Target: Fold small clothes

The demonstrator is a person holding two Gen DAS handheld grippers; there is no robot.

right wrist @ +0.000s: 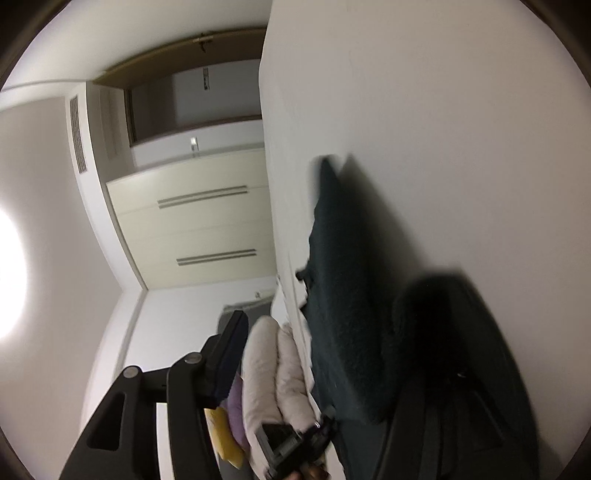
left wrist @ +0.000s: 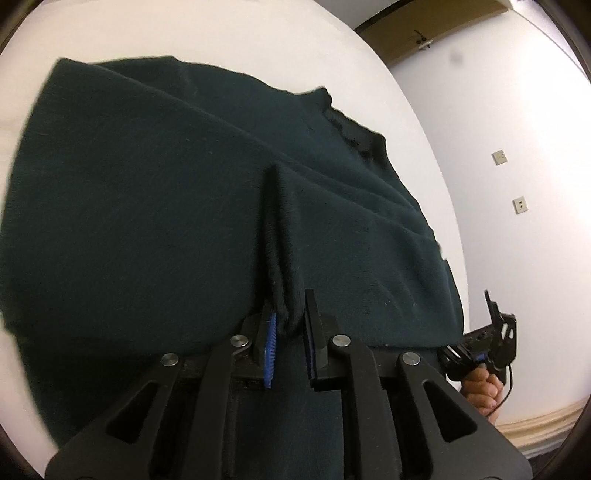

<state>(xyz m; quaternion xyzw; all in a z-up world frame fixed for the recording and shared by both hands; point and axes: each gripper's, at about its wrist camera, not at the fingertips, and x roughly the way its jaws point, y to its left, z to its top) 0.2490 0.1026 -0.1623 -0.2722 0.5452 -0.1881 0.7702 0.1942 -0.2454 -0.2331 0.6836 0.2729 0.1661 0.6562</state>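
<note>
Left gripper [left wrist: 290, 332] pinches a raised fold of the dark green garment [left wrist: 147, 206] on the white table [left wrist: 229, 33]; right gripper's [right wrist: 317, 354] state unclear. No containers visible.

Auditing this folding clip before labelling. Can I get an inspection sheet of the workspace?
Surface: white round table, bare around the garment.
Job's things: one dark green sweater, spread out and wrinkled, collar at the far side.
Clutter: pale folded clothes, a purple item and a yellow item past the table edge.
Grippers: left gripper shut on a pinched ridge of sweater; right gripper open, held by a hand at the sweater's edge.
Cables: thin black cable at the right gripper.
Surroundings: white wall, two outlets, cream drawers, vent.
</note>
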